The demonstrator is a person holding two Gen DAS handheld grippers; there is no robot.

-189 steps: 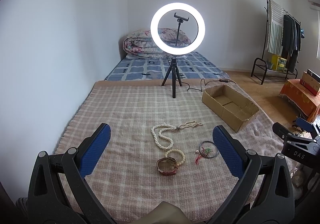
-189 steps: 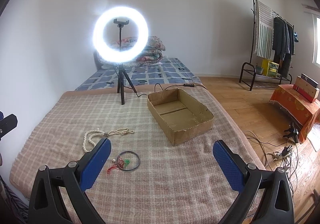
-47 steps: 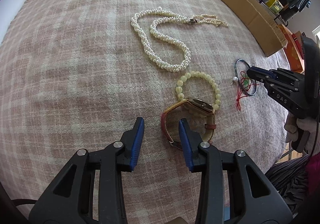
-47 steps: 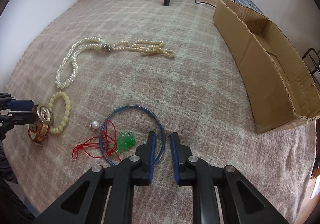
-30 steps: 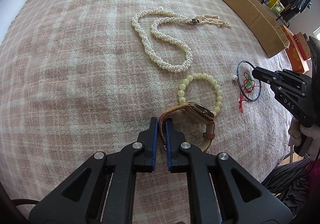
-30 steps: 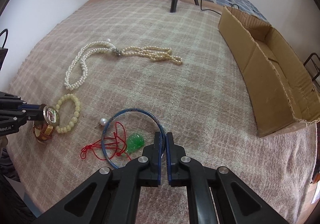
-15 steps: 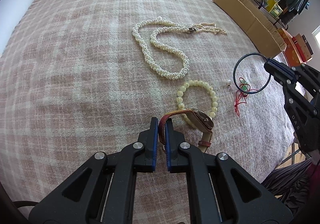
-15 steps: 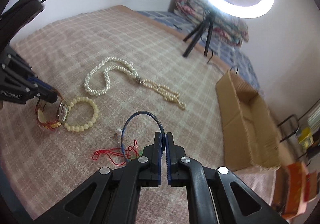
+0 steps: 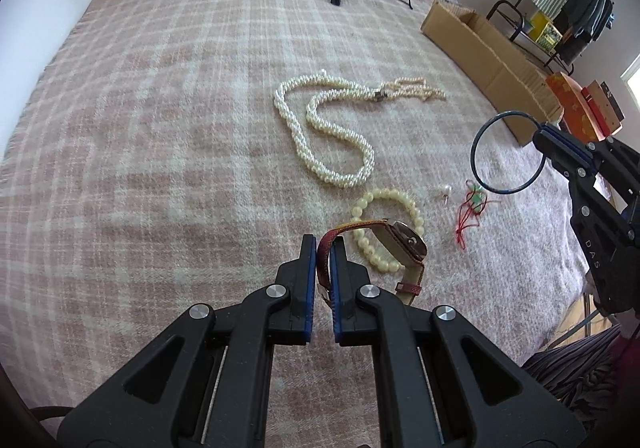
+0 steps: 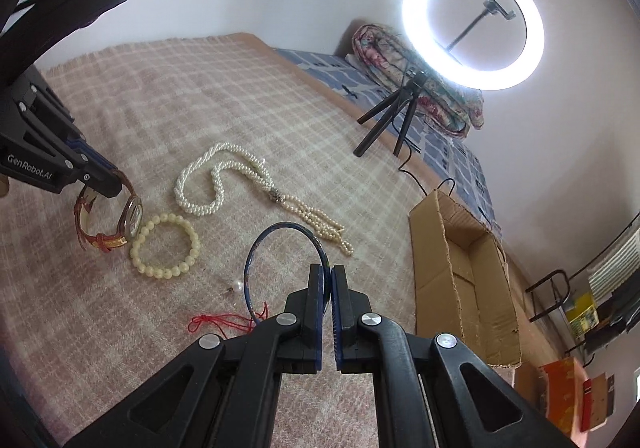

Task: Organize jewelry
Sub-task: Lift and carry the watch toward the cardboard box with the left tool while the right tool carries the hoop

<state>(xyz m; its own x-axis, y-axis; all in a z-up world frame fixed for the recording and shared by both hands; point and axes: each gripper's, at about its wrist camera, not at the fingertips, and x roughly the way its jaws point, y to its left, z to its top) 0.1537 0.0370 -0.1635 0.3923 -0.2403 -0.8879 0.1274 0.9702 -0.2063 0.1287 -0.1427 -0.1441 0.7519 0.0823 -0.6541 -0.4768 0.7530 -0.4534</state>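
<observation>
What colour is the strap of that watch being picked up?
Reddish-brown strap on the watch, clearest in the right wrist view.

Probably a home bedroom: blanket-covered bed (image 9: 160,127), folded quilt (image 10: 432,87), clothes rack (image 9: 576,7).

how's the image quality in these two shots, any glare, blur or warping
Right wrist view: the ring light blows out to pure white, with a soft halo on the wall; fisheye bends the cardboard box. Left wrist view: even daylight, no glare, the pearl necklace sharp; the blanket bulges, corners vignetted black.

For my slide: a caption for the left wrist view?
Left gripper lifts watch by its strap; right gripper holds blue bangle.
</observation>
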